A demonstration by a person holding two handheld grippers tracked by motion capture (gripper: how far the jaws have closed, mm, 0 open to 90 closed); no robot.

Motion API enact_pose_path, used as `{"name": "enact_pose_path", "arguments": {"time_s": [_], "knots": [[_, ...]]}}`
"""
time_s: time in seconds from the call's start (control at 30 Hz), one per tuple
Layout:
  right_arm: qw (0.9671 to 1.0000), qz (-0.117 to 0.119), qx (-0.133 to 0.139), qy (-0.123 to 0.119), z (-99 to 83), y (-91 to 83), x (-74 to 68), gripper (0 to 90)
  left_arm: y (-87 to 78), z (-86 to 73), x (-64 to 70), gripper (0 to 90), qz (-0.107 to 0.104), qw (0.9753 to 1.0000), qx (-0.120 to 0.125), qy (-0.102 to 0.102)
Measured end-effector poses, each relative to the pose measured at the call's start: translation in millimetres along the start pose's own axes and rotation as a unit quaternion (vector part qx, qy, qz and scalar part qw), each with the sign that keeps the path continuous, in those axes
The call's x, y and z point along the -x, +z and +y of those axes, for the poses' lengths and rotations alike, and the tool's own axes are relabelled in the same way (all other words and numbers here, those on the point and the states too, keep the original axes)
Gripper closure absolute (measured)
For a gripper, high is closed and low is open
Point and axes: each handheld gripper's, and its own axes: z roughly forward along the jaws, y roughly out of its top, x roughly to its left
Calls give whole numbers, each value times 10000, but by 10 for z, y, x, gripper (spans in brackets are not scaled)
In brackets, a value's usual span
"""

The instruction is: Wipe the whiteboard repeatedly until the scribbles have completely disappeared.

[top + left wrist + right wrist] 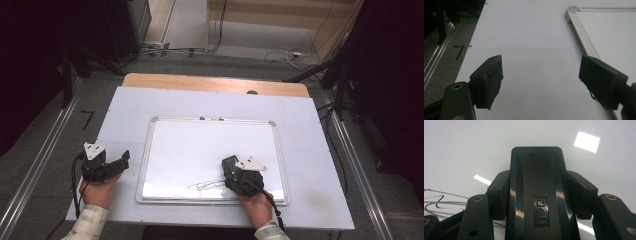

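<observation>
While the counter (310, 150) is carrying the whole job under its pale sheet, the whiteboard (210, 145) is lying flat in the middle of it, framed in silver, with most of its surface showing clean and white. Near the board's front edge a thin black scribble (206, 185) is sitting, and in the right gripper view its fine lines are trailing off to the left of the jaws. Just beside that scribble, the right gripper (231, 166) is resting over the board in the person's hand, its jaws clamping from both sides on a black eraser (536, 192) with a small raised label on its back; the eraser (229, 163) is pointing out across the board. Off the board's left edge, the left gripper (122, 159) is waiting over bare counter, its jaws standing wide apart and gripping nothing, with the board's frame running past its right jaw in the left gripper view.

Judging by this, the wiping is looking barely begun or midway: the eraser is already in hand and on the board, but the scribble is remaining in full, so the rubbing out across those lines is what is left to do
</observation>
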Motion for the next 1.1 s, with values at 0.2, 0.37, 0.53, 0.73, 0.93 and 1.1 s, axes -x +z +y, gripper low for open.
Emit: {"name": "enact_pose_path", "arguments": {"time_s": [0.2, 0.37, 0.53, 0.73, 0.93, 1.1], "knots": [[10000, 3, 5, -17, 20, 22, -71, 393, -1, 1, -1, 200, -1, 10000, 2, 4], [10000, 42, 10, -76, 40, 43, -146, 393, -1, 1, 0, 200, -2, 10000, 8, -2], [9999, 67, 1, -81, 60, 64, -211, 393, 0, 1, 1, 200, -1, 10000, 5, 0], [9999, 79, -12, -93, 85, 88, -293, 393, 2, 1, 2, 200, -3, 10000, 4, 4], [9999, 85, -13, -112, 101, 105, -345, 393, 4, 0, 4, 200, -6, 10000, 1, 3], [9998, 118, -16, -169, 120, 123, -403, 392, 4, 0, 6, 200, -1, 10000, -5, 7]]}}
